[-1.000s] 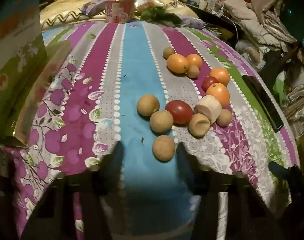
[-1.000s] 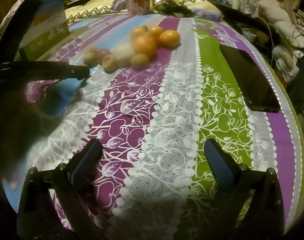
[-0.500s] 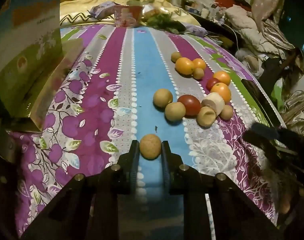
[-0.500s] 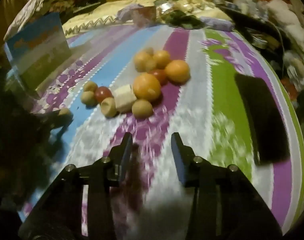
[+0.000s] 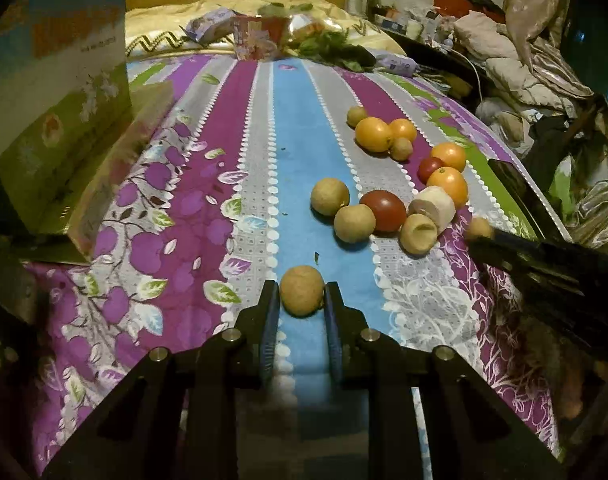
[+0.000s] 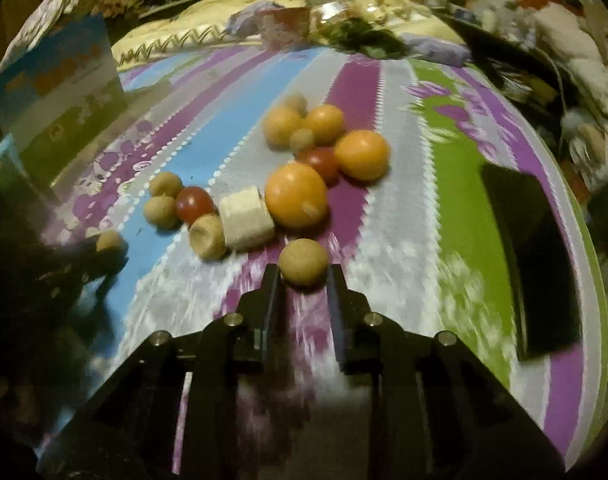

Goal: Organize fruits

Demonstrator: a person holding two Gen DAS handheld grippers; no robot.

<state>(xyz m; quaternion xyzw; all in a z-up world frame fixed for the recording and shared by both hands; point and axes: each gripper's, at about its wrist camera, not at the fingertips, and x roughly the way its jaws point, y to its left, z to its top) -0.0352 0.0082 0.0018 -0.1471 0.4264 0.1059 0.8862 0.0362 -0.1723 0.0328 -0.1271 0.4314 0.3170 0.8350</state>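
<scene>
Both grippers clamped, one small brown fruit apiece!

The left gripper (image 5: 302, 300) has its two fingers pinched tight on a round tan fruit (image 5: 302, 290) right over the blue stripe of the striped bedspread (image 5: 176, 208), and the right gripper (image 6: 304, 280) is closed just the same on a second tan fruit (image 6: 303, 261) over the purple floral stripe. Just beyond the left fingers sits the loose pile: two more tan fruits, a red tomato (image 5: 383, 210), a pale cut chunk (image 5: 432, 208) and a hollowed tan fruit, all bunched and touching. Farther out, oranges (image 5: 373, 134) cluster with smaller tan ones. Off to the right lies a dark flat slab (image 6: 531, 256), well apart. At left stands an open printed box (image 5: 60, 120), and clutter lines the far edge.
</scene>
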